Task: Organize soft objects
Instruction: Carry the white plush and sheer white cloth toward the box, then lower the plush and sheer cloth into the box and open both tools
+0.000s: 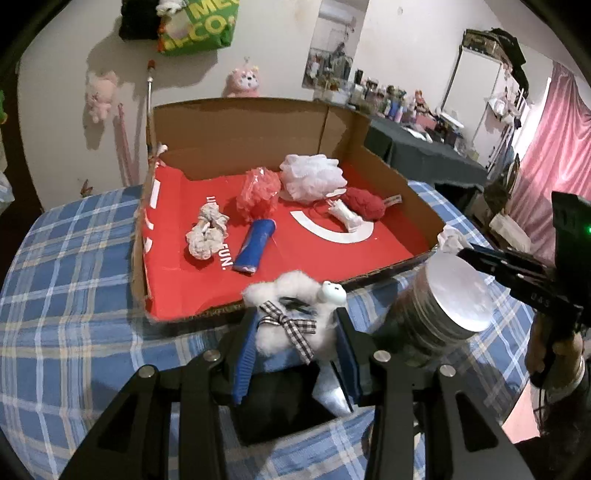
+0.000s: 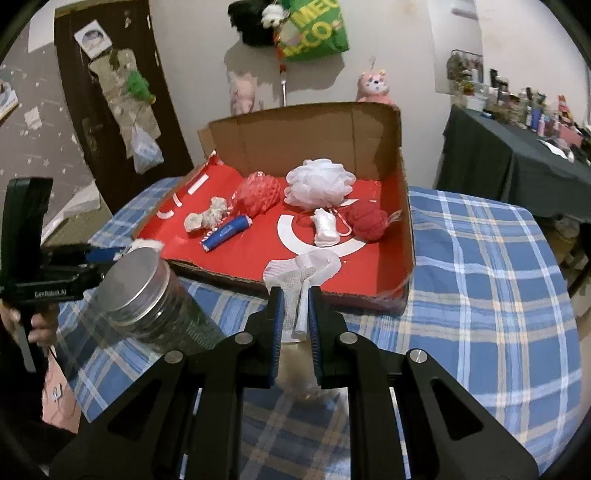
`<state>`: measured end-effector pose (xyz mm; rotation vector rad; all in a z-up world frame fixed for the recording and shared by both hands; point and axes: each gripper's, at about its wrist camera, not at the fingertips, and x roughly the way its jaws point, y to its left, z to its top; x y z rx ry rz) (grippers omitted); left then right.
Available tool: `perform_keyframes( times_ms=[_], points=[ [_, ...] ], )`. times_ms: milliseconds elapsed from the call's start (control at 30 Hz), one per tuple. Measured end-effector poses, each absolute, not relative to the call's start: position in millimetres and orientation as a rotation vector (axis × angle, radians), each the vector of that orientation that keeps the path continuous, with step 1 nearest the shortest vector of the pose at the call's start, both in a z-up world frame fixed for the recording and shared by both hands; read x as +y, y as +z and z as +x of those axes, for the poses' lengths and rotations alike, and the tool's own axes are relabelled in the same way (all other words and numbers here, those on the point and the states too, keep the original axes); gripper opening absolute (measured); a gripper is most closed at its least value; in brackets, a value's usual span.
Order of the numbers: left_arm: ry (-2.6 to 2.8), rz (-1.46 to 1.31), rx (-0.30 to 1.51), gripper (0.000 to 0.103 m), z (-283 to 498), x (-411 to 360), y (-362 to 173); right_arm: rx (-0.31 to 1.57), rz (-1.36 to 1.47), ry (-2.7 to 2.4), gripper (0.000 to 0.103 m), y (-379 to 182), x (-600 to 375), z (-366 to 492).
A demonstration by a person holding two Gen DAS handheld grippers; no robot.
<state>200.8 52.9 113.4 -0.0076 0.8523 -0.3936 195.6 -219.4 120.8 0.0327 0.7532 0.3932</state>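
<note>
Blue plaid cloth (image 2: pixel 491 266) covers the table on which a shallow cardboard box (image 1: pixel 258 129) lined in red stands, its far flap raised against a pale wall hung with plush toys and a green bag (image 2: pixel 317 33). Inside the box lie a white mesh sponge (image 1: pixel 310 177), a red mesh sponge (image 1: pixel 258 192), a red knitted ball (image 1: pixel 364 203), a small white pouch (image 2: pixel 325 227) beside it, a knotted grey rope (image 1: pixel 207 236) and a blue tube (image 1: pixel 255 243).

Left gripper (image 1: pixel 295 332): jaws clamped on a fluffy white plush toy (image 1: pixel 288 299) with a checked bow, held just short of the near edge of the box, above the cloth.

Right gripper (image 2: pixel 295 314): jaws pressed together on a strip of white gauze bandage (image 2: pixel 303 269), whose loose end rises over the near wall of the box.

Between the two grippers, near the front of the table, a clear jar (image 2: pixel 144 295) with a silver lid appears tilted and blurred; what supports it cannot be told. A hand (image 2: pixel 40 325) grips the left tool's handle at the frame edge.
</note>
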Motion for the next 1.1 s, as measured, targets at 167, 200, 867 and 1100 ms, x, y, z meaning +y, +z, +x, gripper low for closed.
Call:
perform_keyframes(
  times_ms=[167, 200, 867, 1100],
  points=[
    [-0.442, 0.042, 0.884, 0.042, 220, 43, 115, 0.833, -0.006, 0.433, 0.013, 115, -214, 220],
    [-0.455, 0.046, 0.897, 0.042, 226, 40, 114, 0.849, -0.018, 0.434, 0.013, 114, -213, 226],
    [-0.521, 0.194, 1.09, 0.042, 322, -8, 83, 1.135, -0.254, 0.358, 0.013, 77, -192, 325],
    [-0.515, 0.222, 1.126, 0.043, 327, -12, 74, 1.162, -0.297, 0.344, 0.013, 69, -185, 331]
  ],
)
